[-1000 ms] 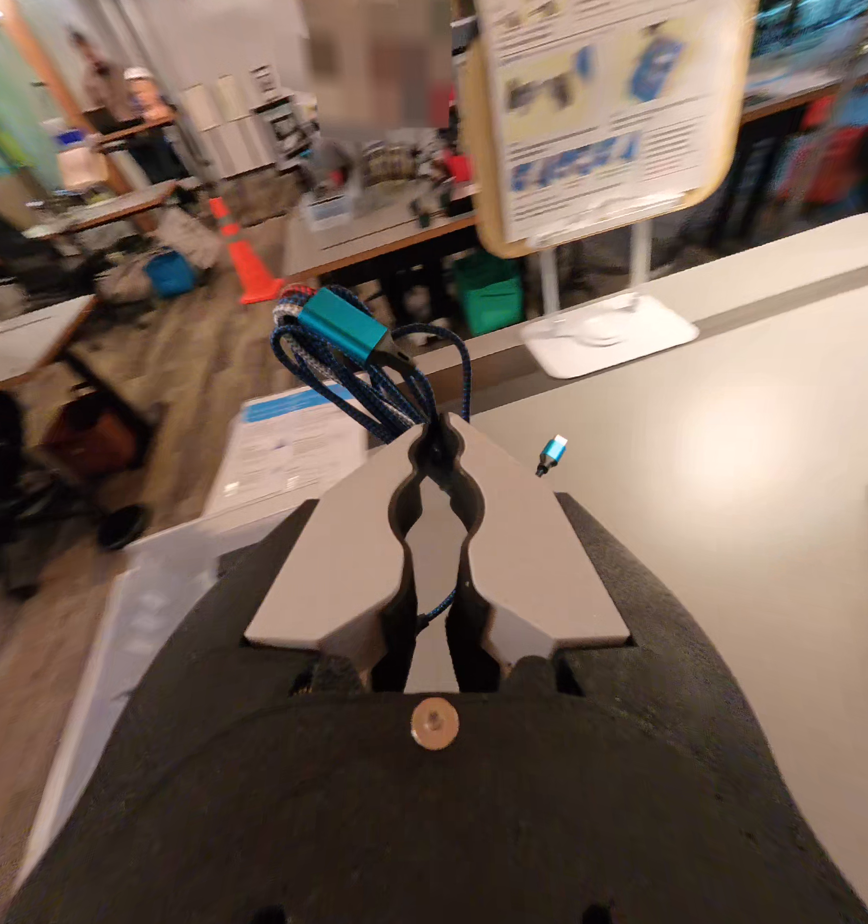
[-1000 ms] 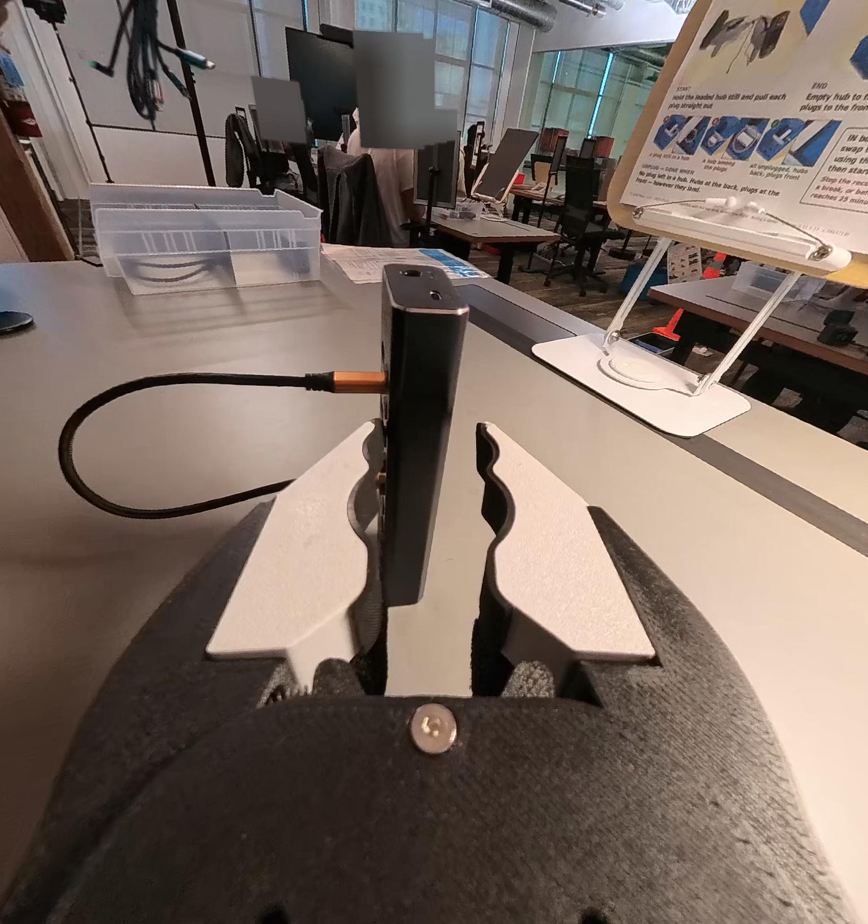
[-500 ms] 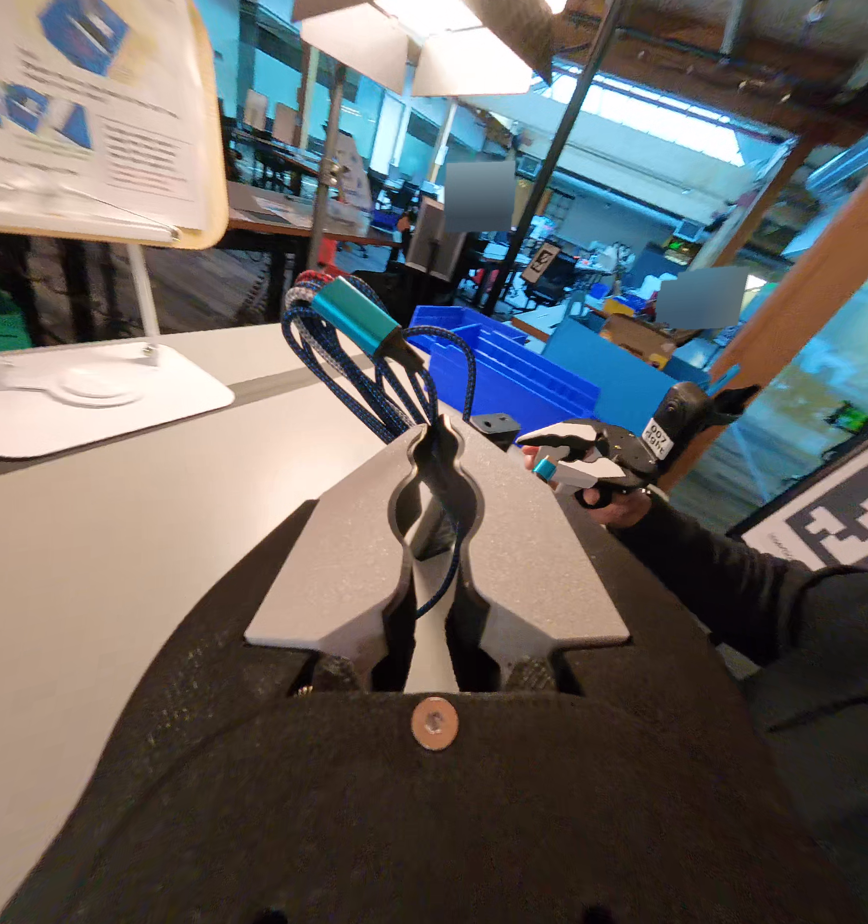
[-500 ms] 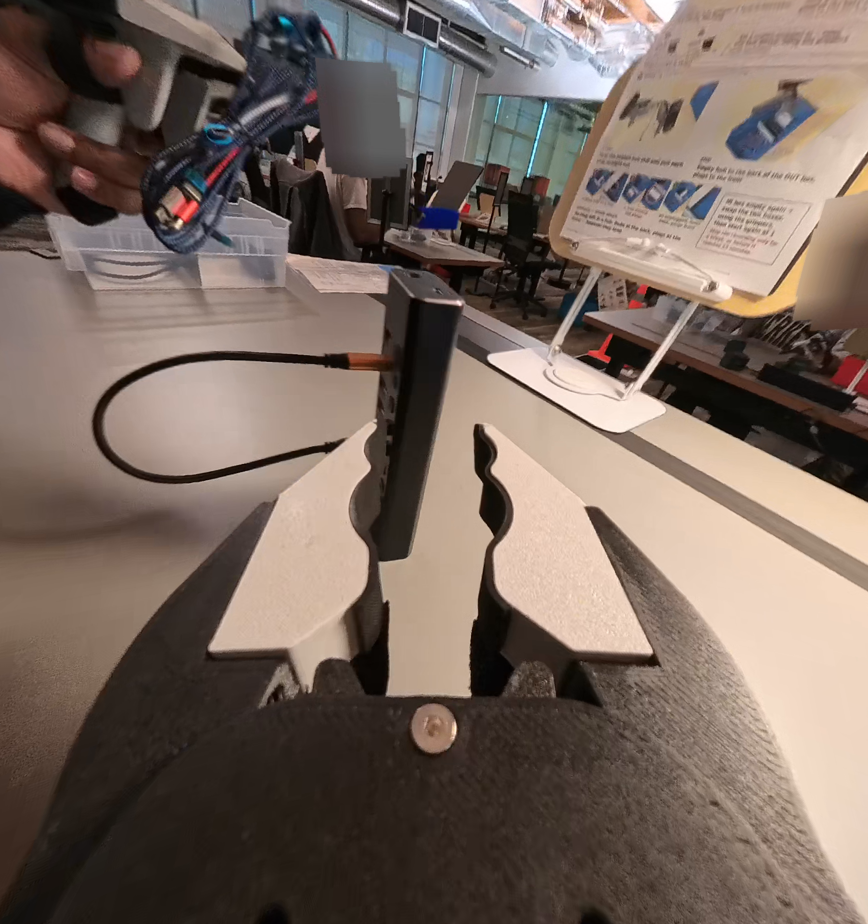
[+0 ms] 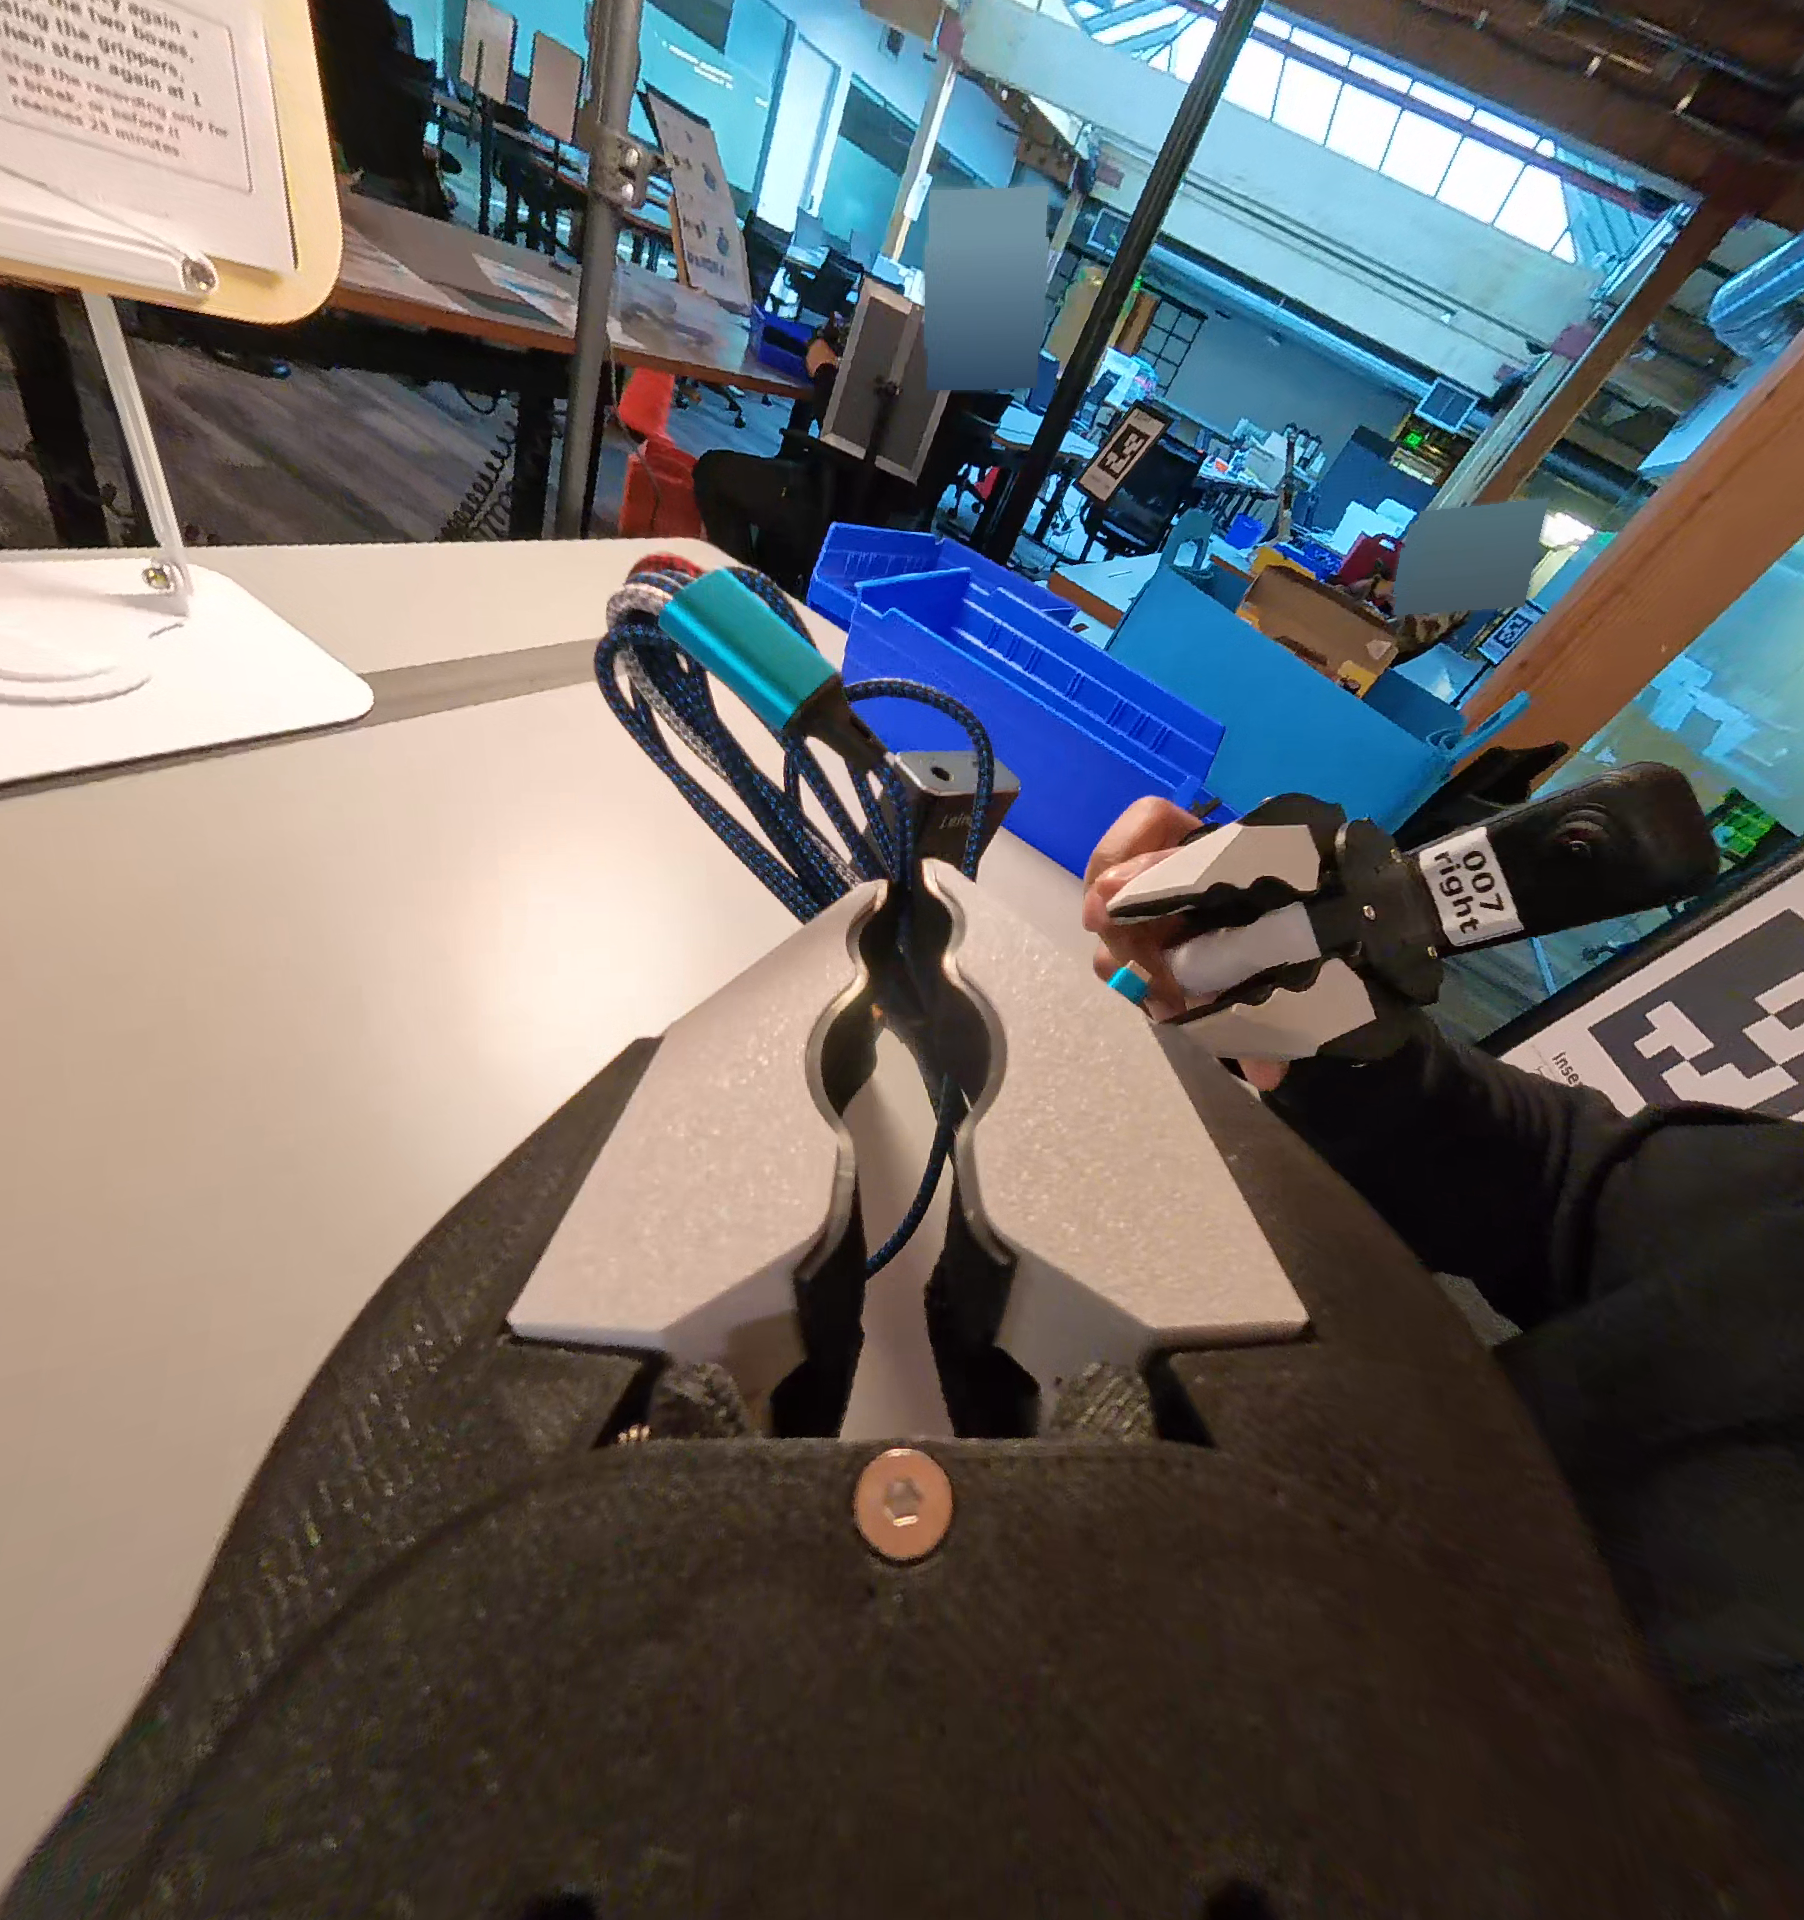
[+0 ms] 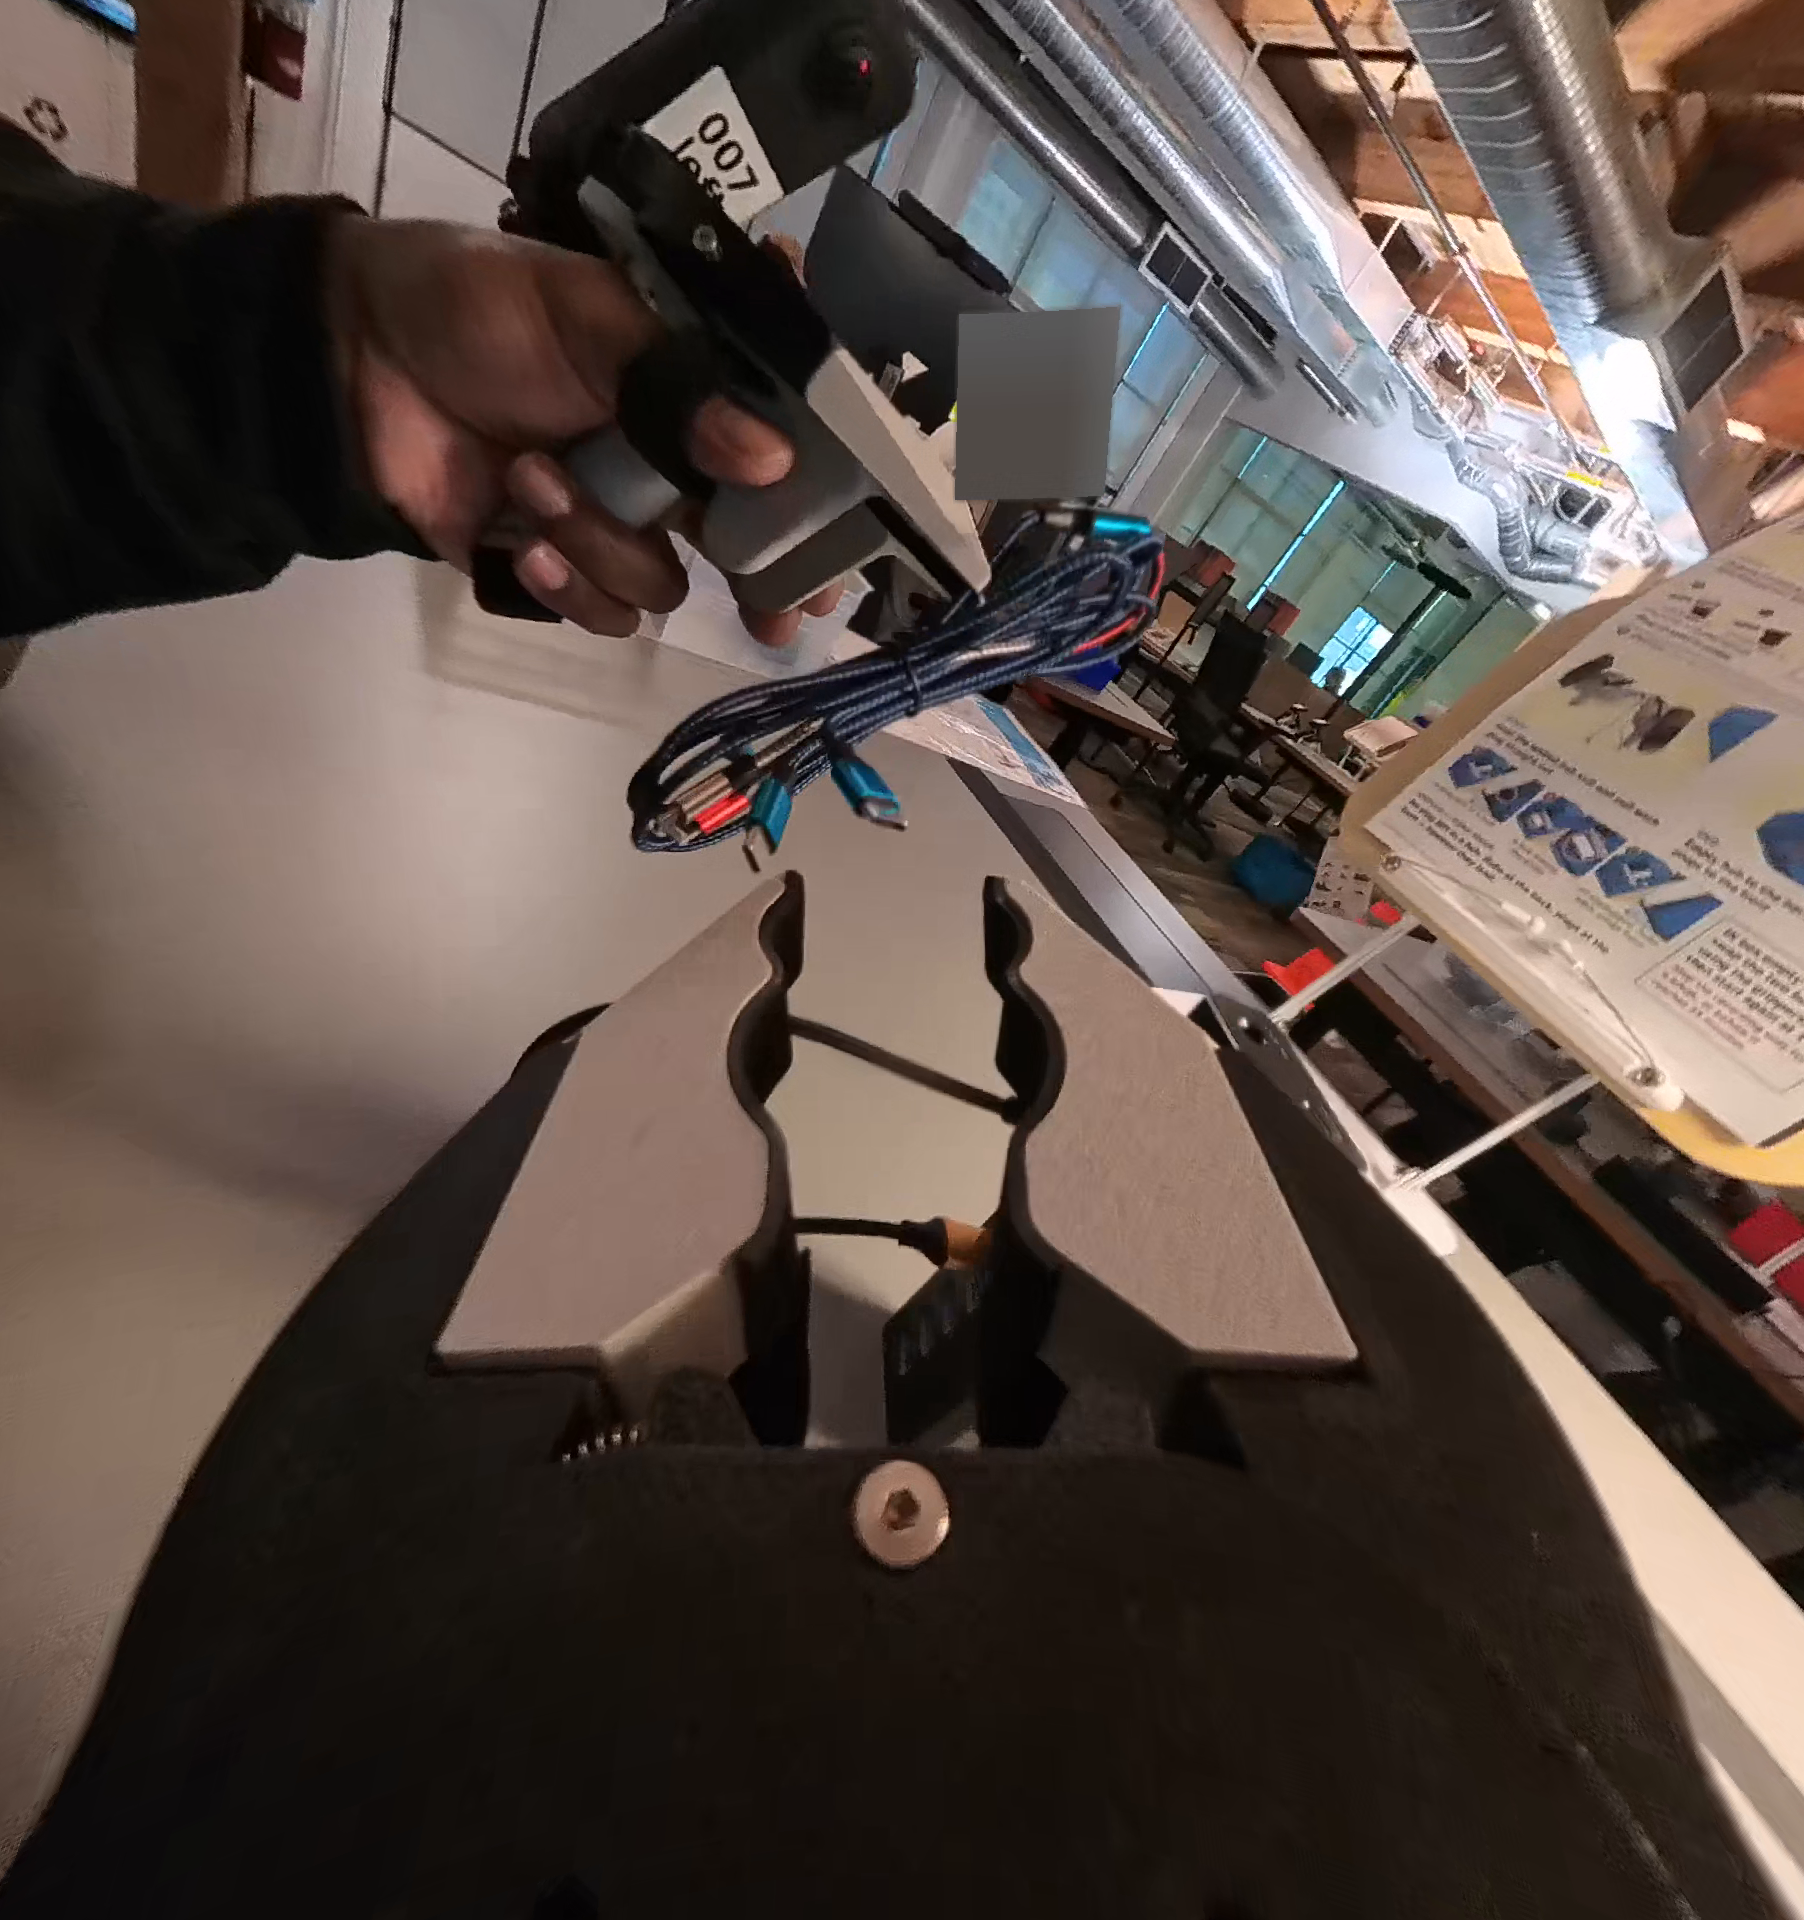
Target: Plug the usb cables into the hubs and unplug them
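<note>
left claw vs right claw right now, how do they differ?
The left claw is shut on the braided cable bundle; the right claw is open with nothing clamped. The left claw is lifted off the table, with plugs dangling from the bundle; the right claw straddles the black hub and its thin black cable. Both have grey fingers on a black body, and each is held by a hand.

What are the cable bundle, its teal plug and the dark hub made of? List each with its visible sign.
Cable bundle: braided fabric sleeve, judging by the blue and black woven pattern.
Teal plug: probably anodised metal, given its smooth satin sheen, though coated plastic is possible.
Hub: dark shell with a dull sheen and crisp edges, likely metal; not certain.
The left tool is shut on the bundle.
</note>
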